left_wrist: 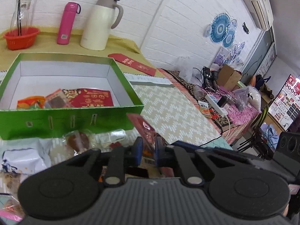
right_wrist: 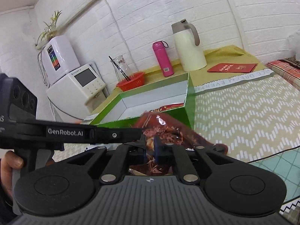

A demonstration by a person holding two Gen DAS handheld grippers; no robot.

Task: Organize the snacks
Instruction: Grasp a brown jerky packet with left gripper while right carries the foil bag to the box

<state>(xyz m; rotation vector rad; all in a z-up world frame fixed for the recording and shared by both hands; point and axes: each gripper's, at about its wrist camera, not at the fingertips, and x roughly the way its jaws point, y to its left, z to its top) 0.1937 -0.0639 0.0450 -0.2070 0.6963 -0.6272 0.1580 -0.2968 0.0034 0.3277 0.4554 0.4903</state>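
1. The left gripper [left_wrist: 148,146] has its jaws pinching a small red snack packet [left_wrist: 143,127], which stands up from them toward 12 o'clock, just off the green box's near right corner
2. The right gripper [right_wrist: 149,146] has its jaws pinching a glossy brown-red snack bag [right_wrist: 168,131], in front of the green box [right_wrist: 189,101]
3. Inside the green box [left_wrist: 75,118], red and orange snack packets [left_wrist: 90,97] lie at the near wall
4. More wrapped snacks [left_wrist: 78,140] lie on the table at 9 o'clock from the left gripper
5. A pink bottle [left_wrist: 67,23] and a cream jug [left_wrist: 102,24] stand beyond the box at 12 o'clock
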